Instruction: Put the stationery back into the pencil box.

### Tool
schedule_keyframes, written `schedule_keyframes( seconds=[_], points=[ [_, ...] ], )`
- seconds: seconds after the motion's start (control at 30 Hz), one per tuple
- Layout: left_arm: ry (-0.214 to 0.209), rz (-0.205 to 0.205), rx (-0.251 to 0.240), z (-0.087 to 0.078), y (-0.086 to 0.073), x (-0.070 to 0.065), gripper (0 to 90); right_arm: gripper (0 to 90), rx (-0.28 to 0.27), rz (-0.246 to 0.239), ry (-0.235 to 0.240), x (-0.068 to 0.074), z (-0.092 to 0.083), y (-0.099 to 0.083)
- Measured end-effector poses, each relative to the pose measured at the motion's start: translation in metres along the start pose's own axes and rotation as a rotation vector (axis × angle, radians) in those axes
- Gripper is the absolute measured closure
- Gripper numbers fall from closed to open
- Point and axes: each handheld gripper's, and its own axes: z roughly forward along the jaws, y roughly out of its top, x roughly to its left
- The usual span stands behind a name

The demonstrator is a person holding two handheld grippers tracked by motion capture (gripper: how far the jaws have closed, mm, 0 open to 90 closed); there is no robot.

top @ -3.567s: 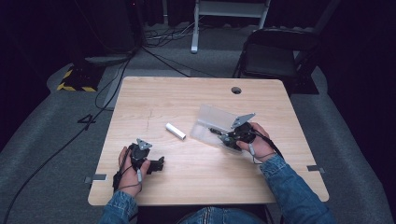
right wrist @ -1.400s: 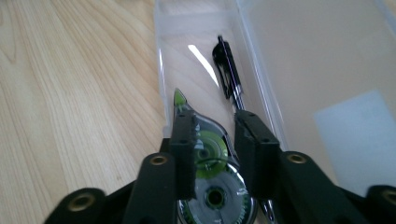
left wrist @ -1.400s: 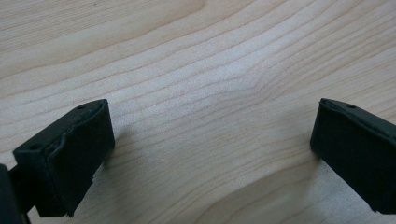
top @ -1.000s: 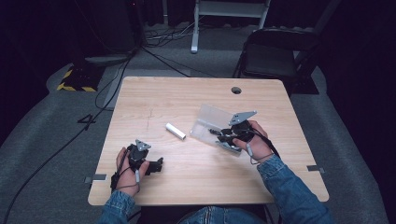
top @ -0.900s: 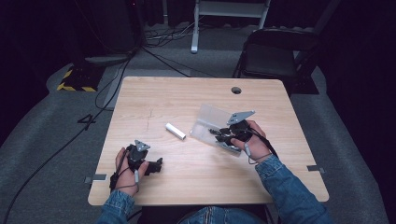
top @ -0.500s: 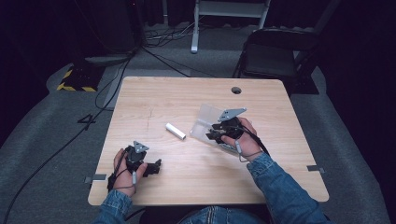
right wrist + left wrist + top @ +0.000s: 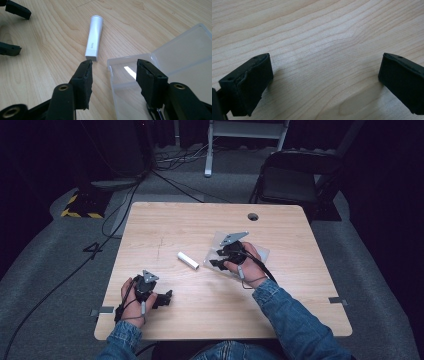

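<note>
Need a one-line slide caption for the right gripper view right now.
Right gripper, jaws open after just widening with nothing clamped, straddles a corner of the open clear plastic case, with the white tube lying ahead on the wooden table.

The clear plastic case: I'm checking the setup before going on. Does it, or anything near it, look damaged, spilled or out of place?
Nothing stands out. The clear plastic case lies open and flat on the table, empty as far as shown, with no cracks visible. The white tube lies on its side just beside it, apart from it, intact.

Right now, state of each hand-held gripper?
Left hand-held gripper: open, nothing between the jaws, over bare table.
Right hand-held gripper: open, jaws just been opening, holding nothing, above the clear case corner.
</note>
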Motion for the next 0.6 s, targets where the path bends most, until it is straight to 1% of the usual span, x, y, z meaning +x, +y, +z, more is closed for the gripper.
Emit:
schedule_keyframes(
  seconds=[0.3, 0.4, 0.6],
  points=[
    [0.001, 0.0, -0.001, 0.0, 0.0, 0.0, 0.0, 46.1, 0.015, 0.007, 0.003, 0.002, 0.02, 0.008],
    [0.001, 0.0, -0.001, 0.0, 0.0, 0.0, 0.0, 46.4, 0.011, 0.012, 0.006, 0.004, 0.027, 0.01],
    [0.001, -0.001, -0.001, 0.0, 0.0, 0.0, 0.0, 46.8, 0.026, -0.001, 0.005, 0.007, 0.037, 0.015]
  ],
)
